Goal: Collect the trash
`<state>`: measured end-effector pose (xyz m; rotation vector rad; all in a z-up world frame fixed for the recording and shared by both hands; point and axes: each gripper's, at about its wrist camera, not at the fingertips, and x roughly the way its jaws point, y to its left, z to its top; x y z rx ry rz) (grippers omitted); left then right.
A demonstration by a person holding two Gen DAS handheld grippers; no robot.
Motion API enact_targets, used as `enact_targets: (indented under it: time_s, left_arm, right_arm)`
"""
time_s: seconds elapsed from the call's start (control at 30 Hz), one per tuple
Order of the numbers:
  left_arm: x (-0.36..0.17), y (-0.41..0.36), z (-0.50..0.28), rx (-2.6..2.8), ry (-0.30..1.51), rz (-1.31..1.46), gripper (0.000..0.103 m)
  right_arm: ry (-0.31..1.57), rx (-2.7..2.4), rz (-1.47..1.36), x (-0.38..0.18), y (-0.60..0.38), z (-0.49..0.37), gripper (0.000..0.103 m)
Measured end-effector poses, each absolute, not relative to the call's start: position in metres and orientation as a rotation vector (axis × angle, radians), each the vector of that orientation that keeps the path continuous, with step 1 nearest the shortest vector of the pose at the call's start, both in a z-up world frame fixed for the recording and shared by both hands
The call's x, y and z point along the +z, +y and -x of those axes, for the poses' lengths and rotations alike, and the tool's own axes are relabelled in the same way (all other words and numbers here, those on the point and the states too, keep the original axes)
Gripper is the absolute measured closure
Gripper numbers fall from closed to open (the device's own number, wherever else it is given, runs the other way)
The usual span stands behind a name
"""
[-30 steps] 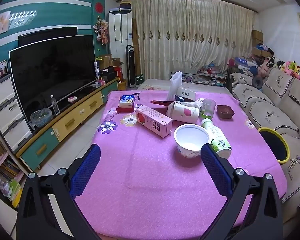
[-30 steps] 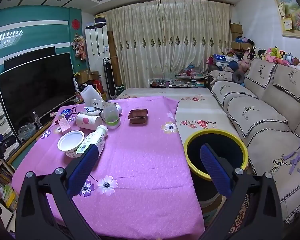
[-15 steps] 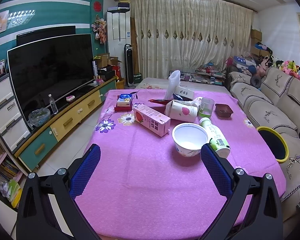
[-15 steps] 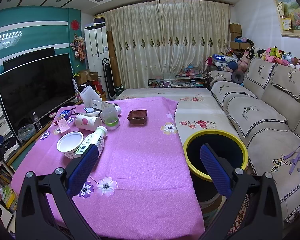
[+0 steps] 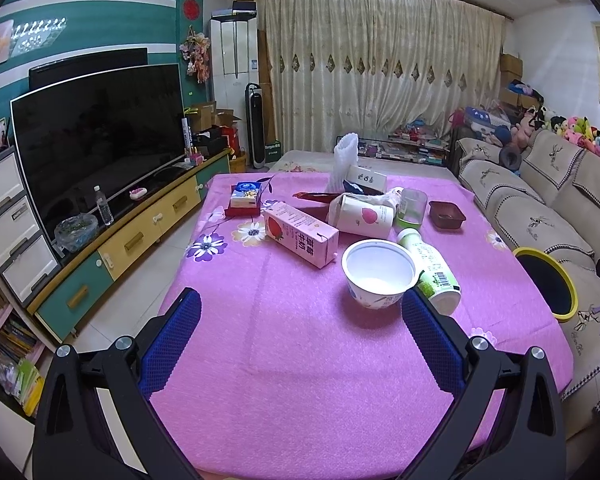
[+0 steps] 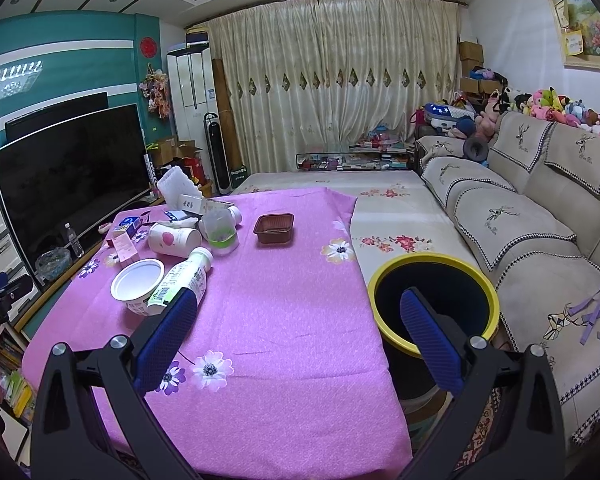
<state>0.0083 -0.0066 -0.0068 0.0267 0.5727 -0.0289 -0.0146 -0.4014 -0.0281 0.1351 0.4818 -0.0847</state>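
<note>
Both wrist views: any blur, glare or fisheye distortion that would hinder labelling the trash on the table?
Left wrist view: sharp, evenly lit; the bowl casts a soft shadow on the pink cloth; dark corners, bowed walls. Right wrist view: equally sharp, no glare; the bin interior is dark, the sofa curves towards the edge.

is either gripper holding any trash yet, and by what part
Nothing is held. The left gripper and right gripper are both open and empty above the table.

You've got a pink flowered tablecloth point(image 5: 300, 360), a pink strawberry milk carton point(image 5: 300, 236), a white bowl point(image 5: 378, 272), a green-and-white bottle point(image 5: 432, 272), a brown tray point(image 6: 274, 227), and a yellow-rimmed black bin point(image 6: 432, 264).
</note>
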Motion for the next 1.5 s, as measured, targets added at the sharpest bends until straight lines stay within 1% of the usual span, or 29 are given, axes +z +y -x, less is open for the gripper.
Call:
enact_targets:
  time_s: [1.5]
  left_arm:
    - [-0.0125, -0.0112, -0.0129, -0.032, 0.592, -0.038, 0.004]
  right_arm:
    - [0.486, -0.084, -0.138, -0.0314, -0.4024, 0.0124, 0.006]
